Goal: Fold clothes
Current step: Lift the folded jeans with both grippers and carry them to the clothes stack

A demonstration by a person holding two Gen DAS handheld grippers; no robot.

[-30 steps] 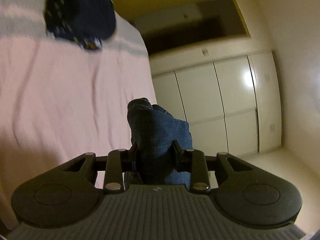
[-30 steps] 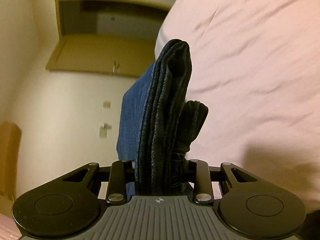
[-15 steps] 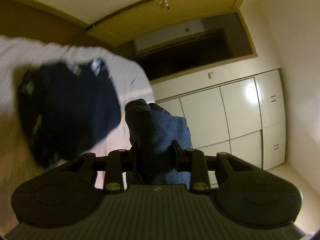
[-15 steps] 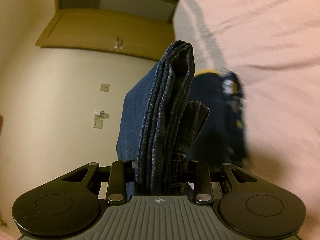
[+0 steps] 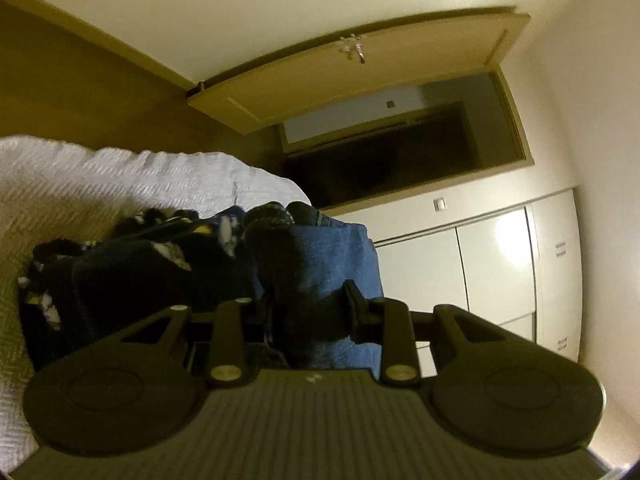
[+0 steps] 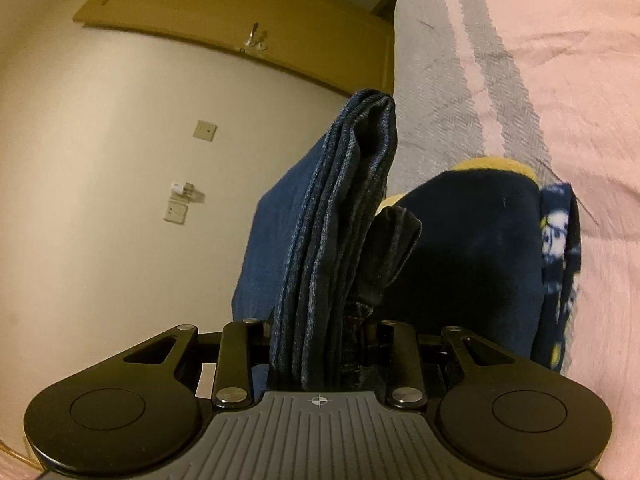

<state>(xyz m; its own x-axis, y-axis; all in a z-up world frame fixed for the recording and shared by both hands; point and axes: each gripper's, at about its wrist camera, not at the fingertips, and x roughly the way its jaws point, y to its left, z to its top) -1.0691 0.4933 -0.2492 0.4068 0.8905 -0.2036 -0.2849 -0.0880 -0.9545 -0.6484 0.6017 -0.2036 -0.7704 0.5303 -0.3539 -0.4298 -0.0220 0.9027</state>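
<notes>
Carrying folded jeans (image 6: pixel 336 232) to the pile.
Left gripper (image 5: pixel 308 308) and right gripper (image 6: pixel 320 332) both clamped on denim, keeping layers together above dark garment (image 6: pixel 480 248).

walls (image 5: pixel 280 8): cream | door (image 5: pixel 360 76): tan, open | closet (image 5: pixel 472 264): white, glare | bed (image 6: pixel 560 60): pink cover

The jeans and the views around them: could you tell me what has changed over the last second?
Both tools swung toward the dark garment, now close beside the jeans. Left tool and right tool stayed clamped on the jeans.
</notes>
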